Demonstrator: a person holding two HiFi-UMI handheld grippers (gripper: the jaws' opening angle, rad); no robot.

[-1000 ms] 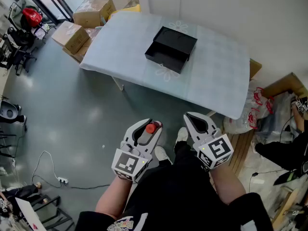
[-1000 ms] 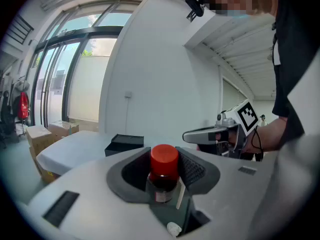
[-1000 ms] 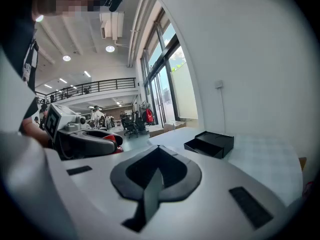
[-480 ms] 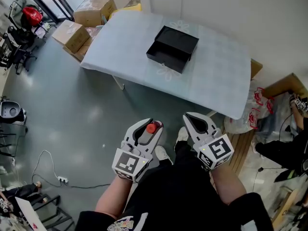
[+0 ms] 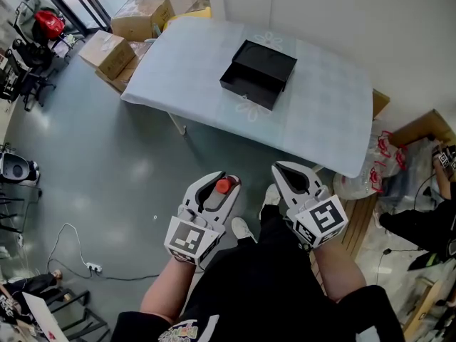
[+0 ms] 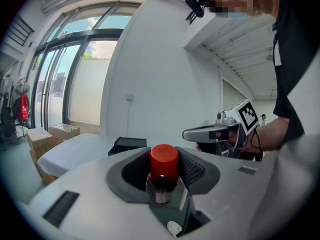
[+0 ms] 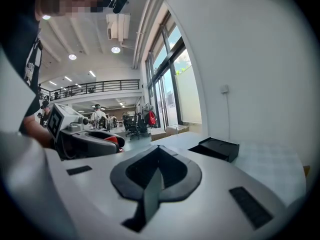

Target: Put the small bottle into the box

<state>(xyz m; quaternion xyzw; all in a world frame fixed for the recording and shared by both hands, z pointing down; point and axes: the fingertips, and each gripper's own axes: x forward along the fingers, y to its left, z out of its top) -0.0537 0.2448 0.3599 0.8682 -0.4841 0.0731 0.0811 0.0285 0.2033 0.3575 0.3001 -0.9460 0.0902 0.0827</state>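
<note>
My left gripper is shut on a small dark bottle with a red cap, held upright between the jaws. My right gripper is shut with nothing in it, beside the left one at waist height. The open black box lies on a white-covered table some way ahead of both grippers. In the right gripper view the bottle's red cap peeks out of the left gripper.
Cardboard boxes stand at the table's left end. Plastic bags and clutter lie by its right end, next to the white wall. Grey floor stretches between me and the table; a cable trails at lower left.
The view has drifted slightly, so the table and box sit a little further right and lower. Both grippers hold their states and the bottle stays gripped.
</note>
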